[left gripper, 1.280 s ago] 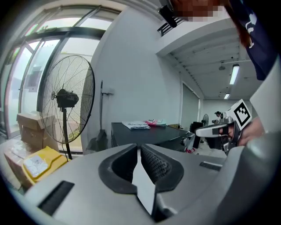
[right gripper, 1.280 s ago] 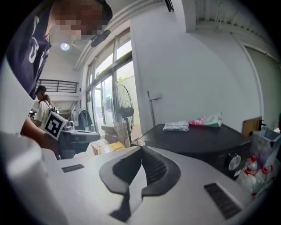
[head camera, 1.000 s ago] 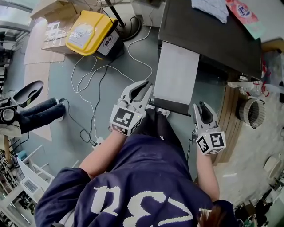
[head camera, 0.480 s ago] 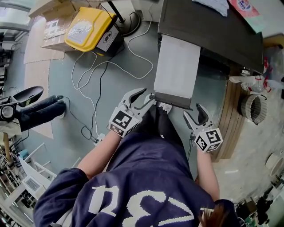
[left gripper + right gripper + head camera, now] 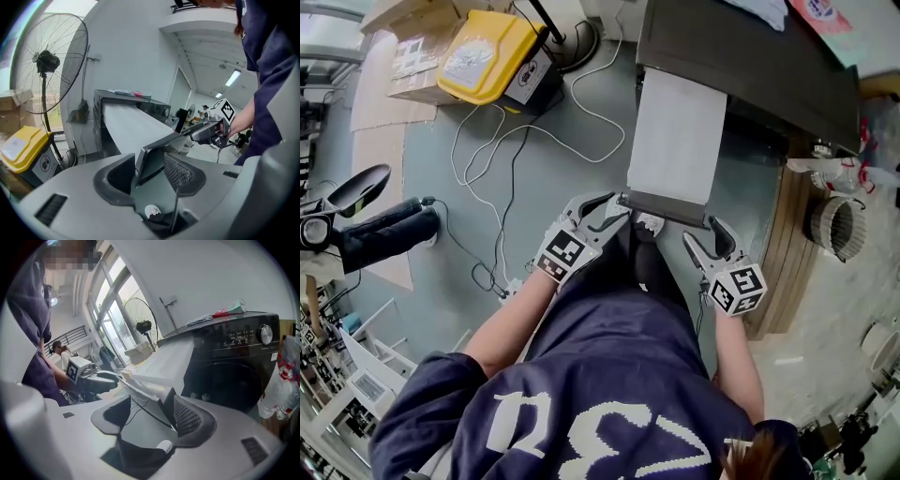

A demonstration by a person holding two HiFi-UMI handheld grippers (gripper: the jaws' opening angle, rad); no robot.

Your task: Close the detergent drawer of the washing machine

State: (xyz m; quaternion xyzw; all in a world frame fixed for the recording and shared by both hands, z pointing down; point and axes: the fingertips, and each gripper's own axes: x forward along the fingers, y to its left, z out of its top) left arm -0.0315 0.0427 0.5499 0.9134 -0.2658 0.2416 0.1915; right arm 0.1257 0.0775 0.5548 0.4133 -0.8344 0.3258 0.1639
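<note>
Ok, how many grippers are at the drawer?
2. The left gripper, fingers opening, straddles the drawer's left front corner; the right gripper, open, straddles its right front corner. None looks hidden.

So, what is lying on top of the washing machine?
A pale cloth and a red packet lie on top of the dark washing machine. Whatever is under them, or further back, cannot be seen.

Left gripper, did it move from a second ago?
Yes. The left gripper slid back from beside the detergent drawer to its front corner, which now sits between its opening jaws.
</note>
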